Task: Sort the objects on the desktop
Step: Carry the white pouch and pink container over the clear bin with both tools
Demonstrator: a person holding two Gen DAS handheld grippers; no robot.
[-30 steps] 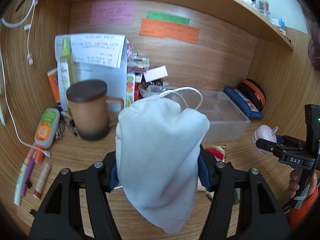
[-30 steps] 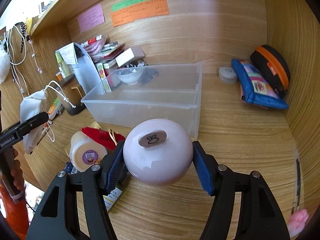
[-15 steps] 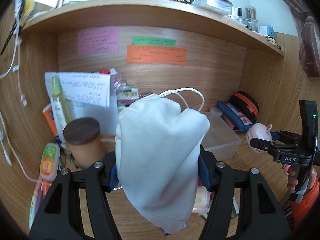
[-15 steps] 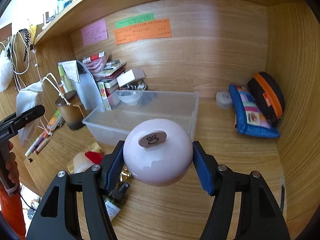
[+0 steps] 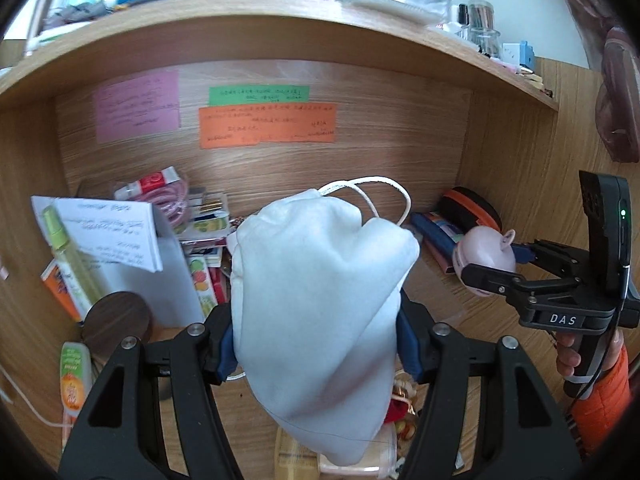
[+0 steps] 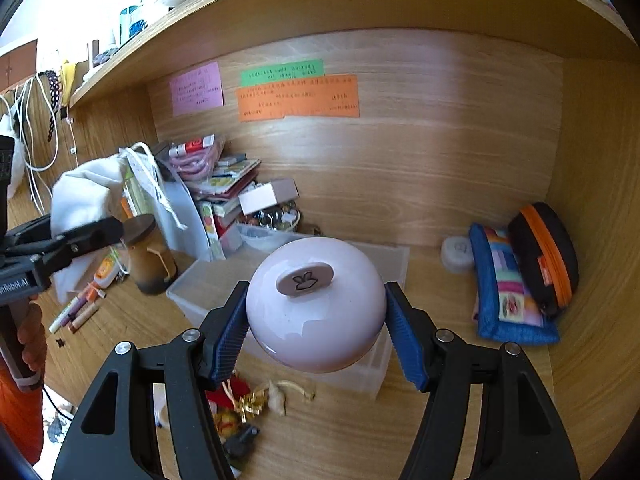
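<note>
Bright daylight from above; fisheye-warped, dark corners.

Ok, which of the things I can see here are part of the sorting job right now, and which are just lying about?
In hand now:
- white drawstring pouch, held in the left gripper
- pink round gadget, held in the right gripper
- clear plastic bin, the likely drop spot

Lying about:
- brown lidded mug
- blue pouch
- black case with orange zip
- sticky notes

Bin (image 6: 390, 258) mid-table (image 6: 460, 412), mug (image 6: 150, 256) to its left, pens (image 6: 76, 314) further left. Pouches (image 6: 516, 288) at right by wall; books (image 6: 230, 184) stacked behind bin.
</note>
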